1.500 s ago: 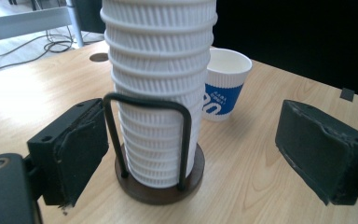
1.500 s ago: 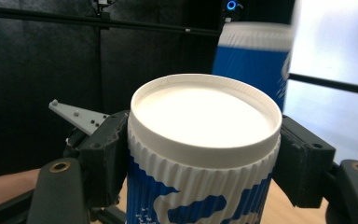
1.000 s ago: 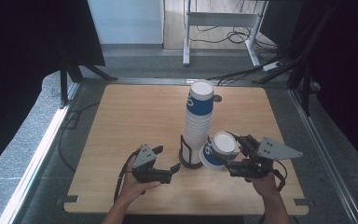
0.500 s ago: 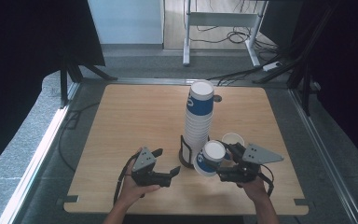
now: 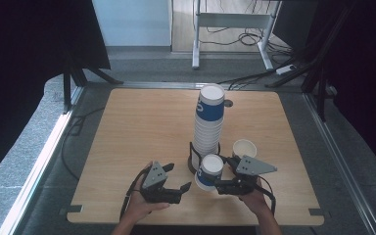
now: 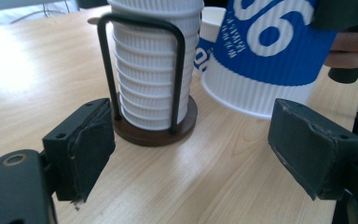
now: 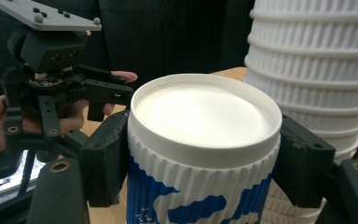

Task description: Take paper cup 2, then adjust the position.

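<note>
Nearest, left gripper (image 5: 185,186) low over the table (image 5: 142,122) by the front edge, jaws part-way apart with nothing between them, just been closing; in the left gripper view only bare wood between the pads. Right gripper (image 5: 219,186) beside it, clamped on a lidded blue-and-white cup (image 5: 208,172), pads pressing its ribbed sides just under the lid (image 7: 206,114). Cup tilted, base lifted off the wood, just in front of the wire holder (image 6: 154,126) with its tall stack (image 5: 209,122) of nested cups. Step in hand, by the look of it: setting the lidded cup down near the holder. Next move probably calls for levelling the cup, lowering until the base sits flat, then freeing the pads without knocking the stack. Farther right, an open cup (image 5: 244,148) upright on the table. Against the earlier frames: right gripper and cup lower and nearer the front, cup now clear of the open cup; left gripper much where it was.
</note>
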